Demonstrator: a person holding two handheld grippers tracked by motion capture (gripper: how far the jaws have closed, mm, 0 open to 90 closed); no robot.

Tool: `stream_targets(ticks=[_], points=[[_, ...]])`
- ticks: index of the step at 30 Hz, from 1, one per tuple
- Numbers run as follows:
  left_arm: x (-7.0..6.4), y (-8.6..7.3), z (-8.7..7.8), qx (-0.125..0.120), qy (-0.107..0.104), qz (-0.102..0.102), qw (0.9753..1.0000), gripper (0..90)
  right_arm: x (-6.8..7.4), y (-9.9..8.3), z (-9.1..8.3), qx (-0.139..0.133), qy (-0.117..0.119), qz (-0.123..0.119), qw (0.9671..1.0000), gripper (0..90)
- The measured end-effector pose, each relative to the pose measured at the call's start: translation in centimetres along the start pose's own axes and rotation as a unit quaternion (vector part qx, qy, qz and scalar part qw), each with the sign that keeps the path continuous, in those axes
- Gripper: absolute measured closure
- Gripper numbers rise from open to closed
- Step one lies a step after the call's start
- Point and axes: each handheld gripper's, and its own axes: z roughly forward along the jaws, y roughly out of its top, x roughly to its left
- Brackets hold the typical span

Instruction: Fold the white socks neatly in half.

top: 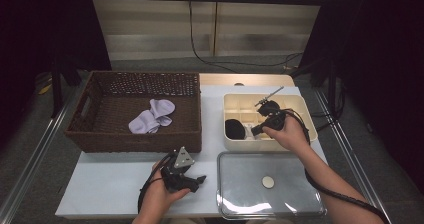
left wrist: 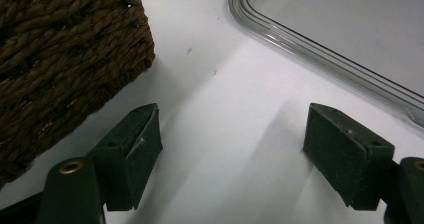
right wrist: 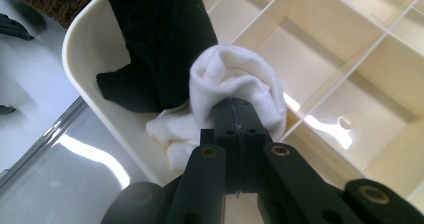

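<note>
A rolled white sock (right wrist: 235, 91) sits pinched between the closed jaws of the right gripper (right wrist: 235, 115), held inside the near-left part of a cream divided organizer box (top: 305, 115), in a compartment by the box's front wall. Pressed against the sock, toward the box's left end, lies a black sock (right wrist: 160, 39), bunched in the corner compartment. The other compartments of the box, seen beyond the sock in the right gripper view, are bare. The person's right hand (top: 290, 134) reaches over the front wall of the box from below.

Just in front of the box, a clear plastic lid (top: 270, 184) lies flat on the white table (top: 110, 179). To the left of the box stands a dark woven wicker basket (top: 135, 134) with pale lilac socks (top: 152, 116) lying in it.

The left gripper (top: 200, 179) rests in the person's left hand (top: 160, 199) on the table, well apart from the box, in front of the basket and beside the lid's left edge. Its jaws stand wide apart, with nothing between them.
</note>
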Motion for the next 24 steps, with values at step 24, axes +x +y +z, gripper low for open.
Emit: stream_targets(ticks=[24], points=[[0.0,0.0,0.0,0.001,0.000,0.000,1.0000,22.6,-0.8,-1.4,0.7,-0.013,0.012,0.011,0.9998,81.7]])
